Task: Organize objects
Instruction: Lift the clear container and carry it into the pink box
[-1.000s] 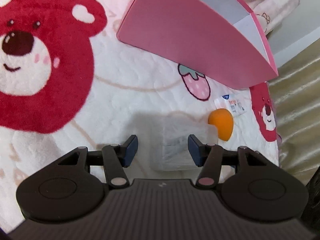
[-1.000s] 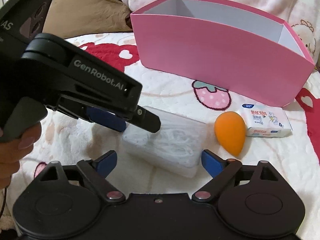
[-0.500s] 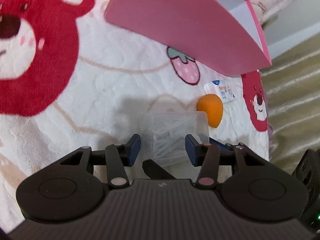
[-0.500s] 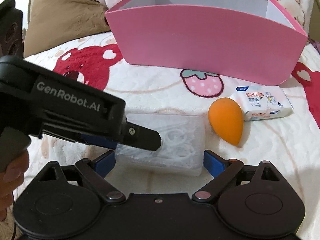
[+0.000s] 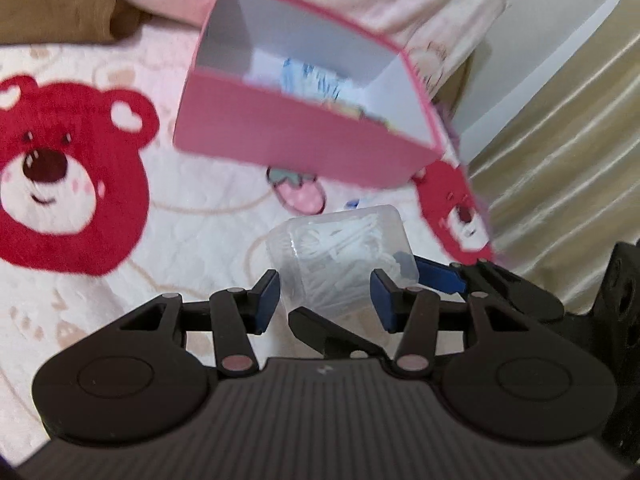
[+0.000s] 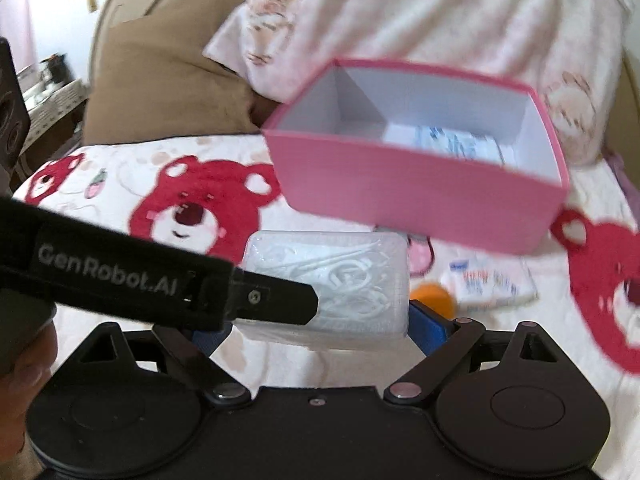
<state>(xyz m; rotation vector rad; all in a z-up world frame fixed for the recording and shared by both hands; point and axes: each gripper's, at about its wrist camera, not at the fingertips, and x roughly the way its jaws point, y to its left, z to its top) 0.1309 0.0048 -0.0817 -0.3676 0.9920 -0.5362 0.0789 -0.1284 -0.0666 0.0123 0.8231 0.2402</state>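
Both grippers are on the clear case (image 5: 344,256) of white picks. The left gripper (image 5: 325,295) has its blue pads at the case's two sides, though whether they press is hard to tell. The right gripper (image 6: 320,326) pinches it end to end, lifted clear of the bear blanket (image 5: 168,216). Beyond sits the pink box (image 6: 416,192), a packet inside. An orange sponge (image 6: 434,298) and tissue pack (image 6: 494,286) lie on the blanket below.

Setting: home bedroom. Evidence: bed (image 6: 120,360) spread with white plush blanket (image 5: 192,240) printed with red bears and strawberries; brown pillow (image 6: 160,92) at head edge; bunched pink quilt (image 6: 440,12); gold curtain (image 5: 568,152) beside far corner.
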